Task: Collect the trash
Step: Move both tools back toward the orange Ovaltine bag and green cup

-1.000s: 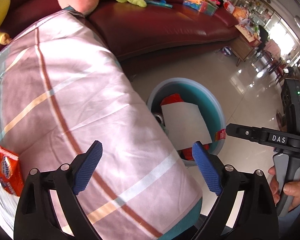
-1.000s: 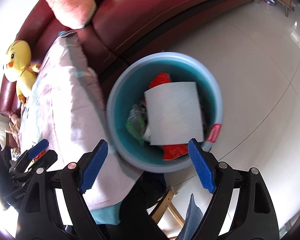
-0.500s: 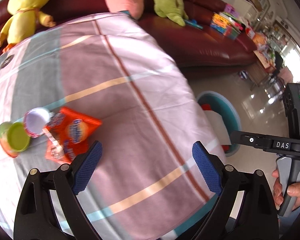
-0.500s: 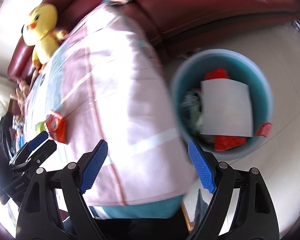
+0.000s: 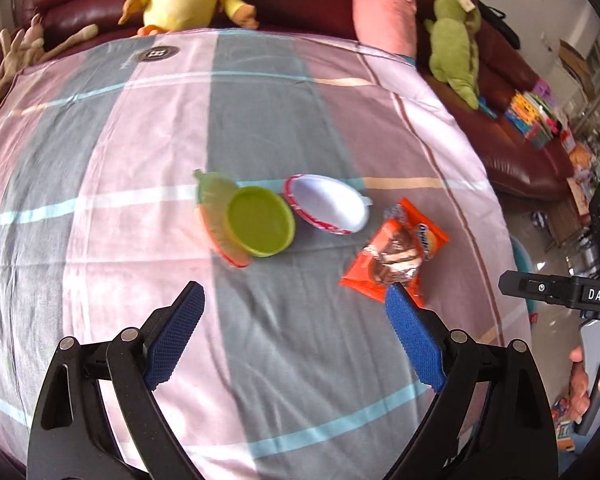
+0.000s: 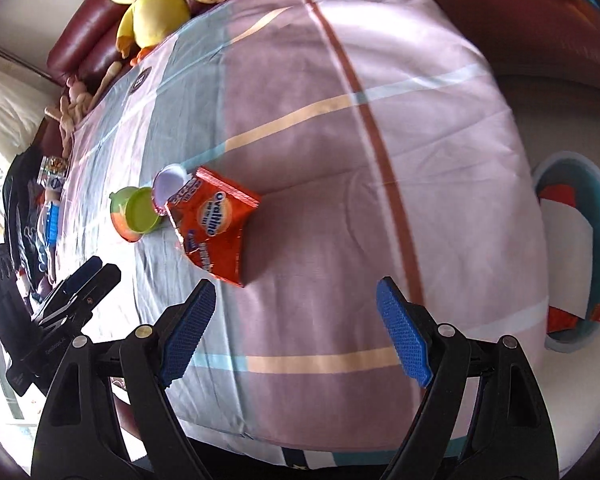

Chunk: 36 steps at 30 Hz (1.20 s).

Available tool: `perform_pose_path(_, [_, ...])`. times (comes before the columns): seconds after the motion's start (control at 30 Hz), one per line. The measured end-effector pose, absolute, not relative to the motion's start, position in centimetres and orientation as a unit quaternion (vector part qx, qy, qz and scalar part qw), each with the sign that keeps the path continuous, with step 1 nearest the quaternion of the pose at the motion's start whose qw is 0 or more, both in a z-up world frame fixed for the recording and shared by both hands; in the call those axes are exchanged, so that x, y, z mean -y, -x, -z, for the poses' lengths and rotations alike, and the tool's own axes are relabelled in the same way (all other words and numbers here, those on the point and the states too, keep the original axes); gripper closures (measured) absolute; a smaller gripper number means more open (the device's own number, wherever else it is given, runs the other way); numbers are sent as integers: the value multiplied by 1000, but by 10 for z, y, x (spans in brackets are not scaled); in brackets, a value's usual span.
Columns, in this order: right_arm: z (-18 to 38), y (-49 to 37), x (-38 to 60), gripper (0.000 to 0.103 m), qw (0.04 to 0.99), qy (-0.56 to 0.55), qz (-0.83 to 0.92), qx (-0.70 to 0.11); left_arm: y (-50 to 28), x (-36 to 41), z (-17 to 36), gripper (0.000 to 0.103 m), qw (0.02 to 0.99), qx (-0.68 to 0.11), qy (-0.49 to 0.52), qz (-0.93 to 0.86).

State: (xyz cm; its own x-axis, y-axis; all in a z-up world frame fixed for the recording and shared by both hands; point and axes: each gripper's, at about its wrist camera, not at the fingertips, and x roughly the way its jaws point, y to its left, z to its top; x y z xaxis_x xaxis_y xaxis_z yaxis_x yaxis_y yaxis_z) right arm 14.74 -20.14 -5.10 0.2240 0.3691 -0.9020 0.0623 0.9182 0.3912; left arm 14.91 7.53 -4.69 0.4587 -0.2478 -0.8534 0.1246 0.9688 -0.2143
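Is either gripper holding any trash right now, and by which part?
Nothing held. Left gripper and right gripper are both open above the tablecloth.

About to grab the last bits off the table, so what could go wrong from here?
The orange wrapper is torn open and crumpled, so pinching it could spill crumbs onto the cloth. The green cup and white lid overlap, so grabbing one may knock the other. The bin sits off the table's edge, already piled with paper; a loose drop could miss.
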Motion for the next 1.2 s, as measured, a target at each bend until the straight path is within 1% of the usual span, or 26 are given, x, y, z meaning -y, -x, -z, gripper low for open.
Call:
perform_pose_path(0.13, [61, -162, 167, 24, 752, -161, -116, -629, -153, -109, 56, 11, 848, -515, 84, 89])
perform_pose_path(0.27, [66, -174, 144, 24, 748, -150, -123, -635, -157, -126, 63, 11, 845, -519, 97, 84])
perform_pose_path(0.77, [82, -194, 112, 25, 768, -113, -114, -620, -176, -144, 75, 11, 841, -524, 110, 76])
perform_pose_path(0.8, [83, -194, 111, 27, 770, -107, -115, -618, -177, -143, 75, 11, 841, -524, 109, 76])
perform_pose_path(0.83, [83, -194, 109, 42, 771, -103, -115, -617, -179, -142, 76, 11, 841, -524, 108, 76])
perform_pose_path(0.87, [84, -194, 107, 60, 770, -101, -119, -618, -180, -142, 77, 11, 842, -524, 107, 76])
perform_pose_path(0.93, [86, -193, 105, 67, 768, -99, -122, -621, -183, -142, 78, 11, 842, -524, 106, 72])
perform_pose_path(1.1, [87, -192, 105, 67, 769, -95, -128, -619, -194, -155, 79, 11, 848, -515, 121, 40])
perform_pose_path(1.2, [89, -193, 109, 65, 764, -106, -128, -623, -200, -152, 77, 16, 847, -516, 117, 45])
